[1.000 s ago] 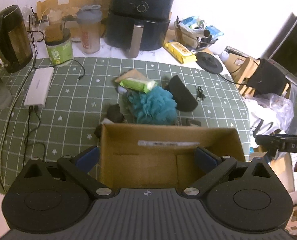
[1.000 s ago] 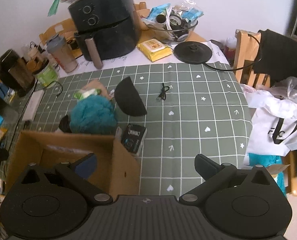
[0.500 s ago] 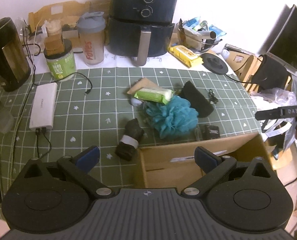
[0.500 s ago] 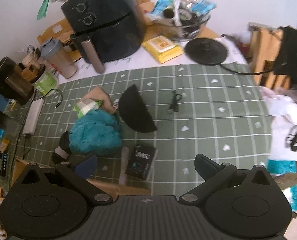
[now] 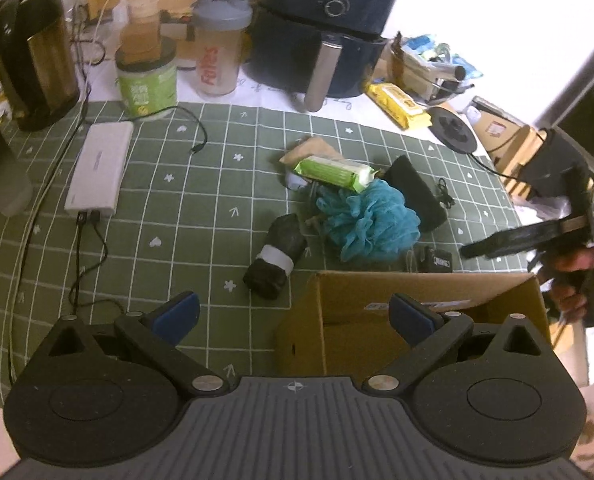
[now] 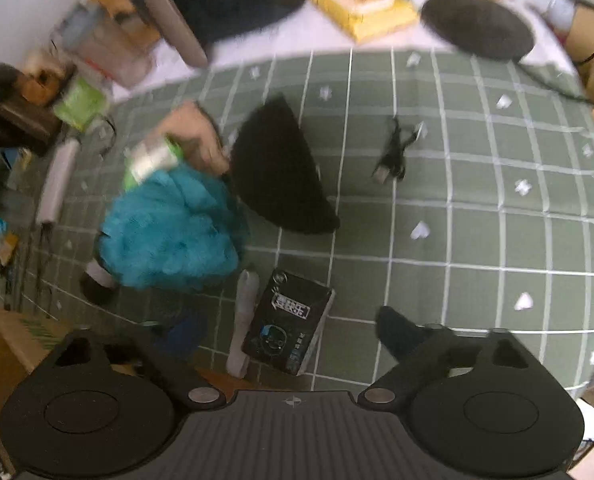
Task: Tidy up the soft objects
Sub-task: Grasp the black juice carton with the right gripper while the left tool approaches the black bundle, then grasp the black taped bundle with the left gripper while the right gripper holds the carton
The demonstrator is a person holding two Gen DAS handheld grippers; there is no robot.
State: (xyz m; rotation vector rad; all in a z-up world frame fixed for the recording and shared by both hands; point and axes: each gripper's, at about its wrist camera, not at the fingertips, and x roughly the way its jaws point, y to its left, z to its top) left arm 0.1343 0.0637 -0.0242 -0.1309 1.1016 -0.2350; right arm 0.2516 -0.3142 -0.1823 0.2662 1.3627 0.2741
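Left wrist: box (image 5: 377, 300) looks empty, loofah (image 5: 371, 220) and roll (image 5: 275, 258) unpacked; both grippers (image 5: 293, 312) (image 6: 285, 328) open, empty, right's jaws just narrowing

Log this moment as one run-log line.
left gripper: open, empty | right gripper: open, jaws closing, over small black box | teal bath pouf: outside cardboard box

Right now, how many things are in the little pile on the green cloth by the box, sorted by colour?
Blue: 1, bath pouf
Green: 1, wipes pack
Black: 3, soft pouch, rolled bundle, small box
Total: 5
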